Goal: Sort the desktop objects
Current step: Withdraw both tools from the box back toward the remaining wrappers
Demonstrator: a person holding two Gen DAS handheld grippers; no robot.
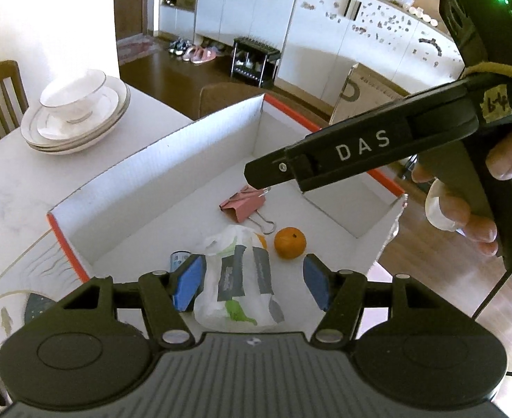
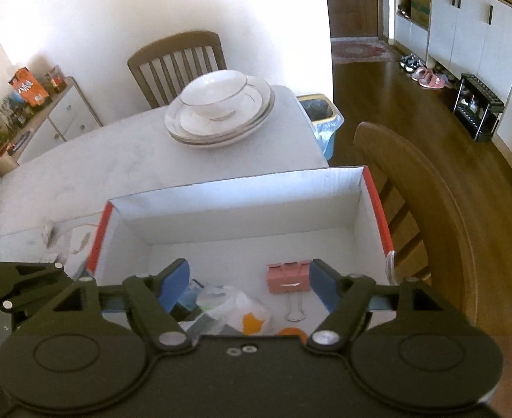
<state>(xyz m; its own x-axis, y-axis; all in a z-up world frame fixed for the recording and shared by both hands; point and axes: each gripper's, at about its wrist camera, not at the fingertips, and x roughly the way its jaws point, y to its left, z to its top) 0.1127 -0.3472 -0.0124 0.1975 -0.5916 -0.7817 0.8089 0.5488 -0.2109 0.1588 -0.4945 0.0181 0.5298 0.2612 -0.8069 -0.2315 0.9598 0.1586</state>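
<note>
Pink metal binder clip (image 2: pixel 288 276) lying in white cardboard box (image 2: pixel 242 188), frame centre; stiff, light, best gripped across body. Both hand-held grippers, left (image 1: pixel 252 284) and right (image 2: pixel 249 287), spread, nothing pinched.

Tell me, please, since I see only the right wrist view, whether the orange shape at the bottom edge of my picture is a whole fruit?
Observer: Yes. In the left wrist view a whole orange lies on the floor of the box, just right of the plastic bag.
Operator: Thank you. Is the left gripper holding that bag?
Observer: No. The left gripper has its fingers open over the bag, and one pad stands well clear of it, so nothing is pinched.
</note>
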